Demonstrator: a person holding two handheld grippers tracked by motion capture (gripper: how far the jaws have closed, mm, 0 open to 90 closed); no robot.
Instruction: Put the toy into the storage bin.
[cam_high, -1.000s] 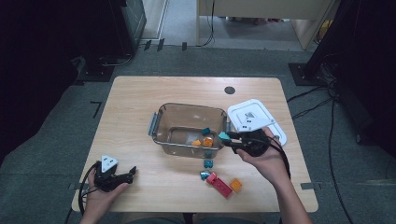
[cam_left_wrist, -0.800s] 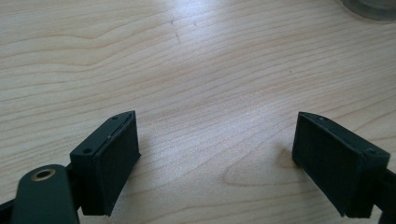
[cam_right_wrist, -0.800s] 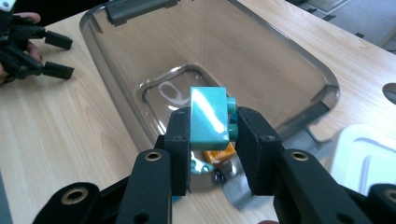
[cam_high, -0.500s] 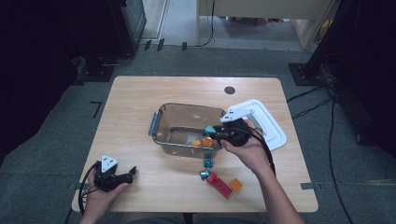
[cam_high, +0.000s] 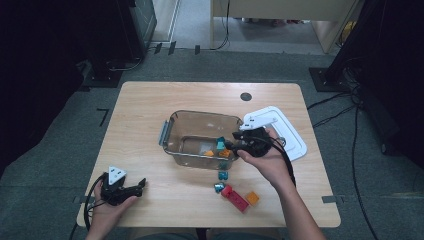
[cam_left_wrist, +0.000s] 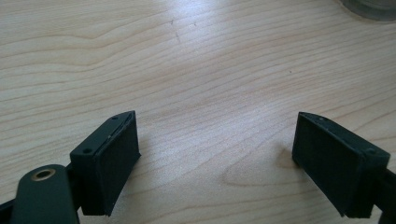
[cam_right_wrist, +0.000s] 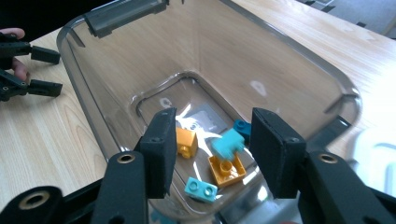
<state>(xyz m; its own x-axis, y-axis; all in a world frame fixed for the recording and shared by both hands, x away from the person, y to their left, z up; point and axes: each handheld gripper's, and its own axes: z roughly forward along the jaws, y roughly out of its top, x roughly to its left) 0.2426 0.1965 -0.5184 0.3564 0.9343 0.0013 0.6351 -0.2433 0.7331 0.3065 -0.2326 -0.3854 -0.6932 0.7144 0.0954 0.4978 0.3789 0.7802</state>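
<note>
The right gripper (cam_high: 234, 145) hangs over the right end of the clear plastic bin (cam_high: 172, 126) that stands in the middle of the wooden table (cam_high: 150, 100), its tips just inside the bin's right wall. Its jaws have just been opening and now stand moderately apart; in the right gripper view a teal block (cam_right_wrist: 228, 143) shows between them, blurred and tilted, clear of both pads, so it looks to be loose in the air rather than held, though the blur makes this hard to settle. Below it on the bin's floor lie an orange flat brick (cam_right_wrist: 226, 169), a yellow-orange block (cam_right_wrist: 185, 141), a small light teal plate (cam_right_wrist: 200, 188) and a darker teal block (cam_right_wrist: 242, 127) near the right jaw. Just right of the bin, the white lid (cam_high: 287, 131) lies flat on the table, partly under the person's right hand. On the near side of the bin, out on the bare wood, sit two small teal pieces (cam_high: 222, 176), a red brick (cam_high: 235, 197) and an orange tile (cam_high: 252, 198), the last two just beside each other. The left gripper (cam_high: 131, 187) rests at the near left corner of the table, well apart from the bin, with its jaws spread wide over bare wood and nothing between them.
</note>
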